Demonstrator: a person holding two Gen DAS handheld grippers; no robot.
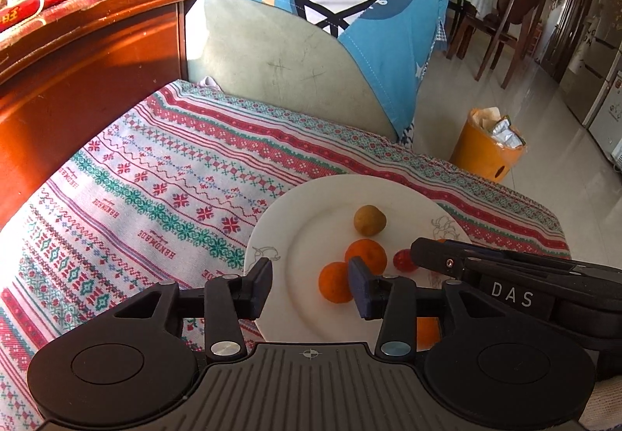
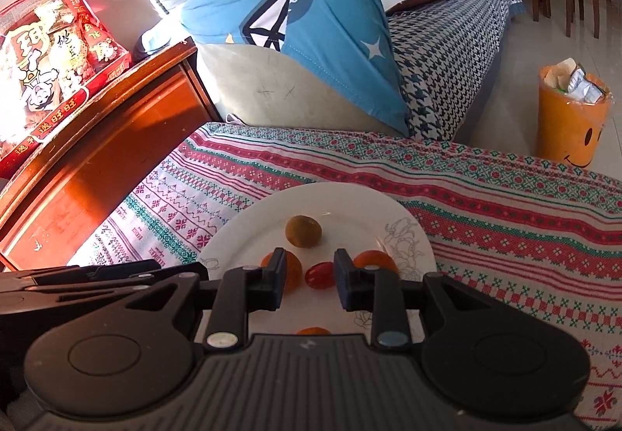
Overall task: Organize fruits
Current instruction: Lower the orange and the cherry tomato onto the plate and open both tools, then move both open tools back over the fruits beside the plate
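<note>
A white plate (image 1: 295, 232) lies on a patterned cloth (image 1: 155, 198) and holds several fruits: a brownish round fruit (image 1: 369, 220), two oranges (image 1: 367, 252) (image 1: 334, 283), a small red tomato (image 1: 402, 260) and a partly hidden orange (image 1: 427, 332). My left gripper (image 1: 310, 285) is open and empty over the plate's near edge. The right gripper's body (image 1: 505, 275) reaches in from the right. In the right wrist view the plate (image 2: 248, 232), brown fruit (image 2: 303, 231), tomato (image 2: 319, 274) and oranges (image 2: 295, 271) (image 2: 375, 260) show. My right gripper (image 2: 310, 283) is open just above the tomato.
A wooden cabinet (image 2: 97, 143) with a red snack bag (image 2: 50, 54) stands at left. A sofa with a blue cover (image 2: 311, 34) lies behind the table. An orange smiley bin (image 2: 569, 120) stands on the floor at right. Dining chairs (image 1: 501, 27) stand far back.
</note>
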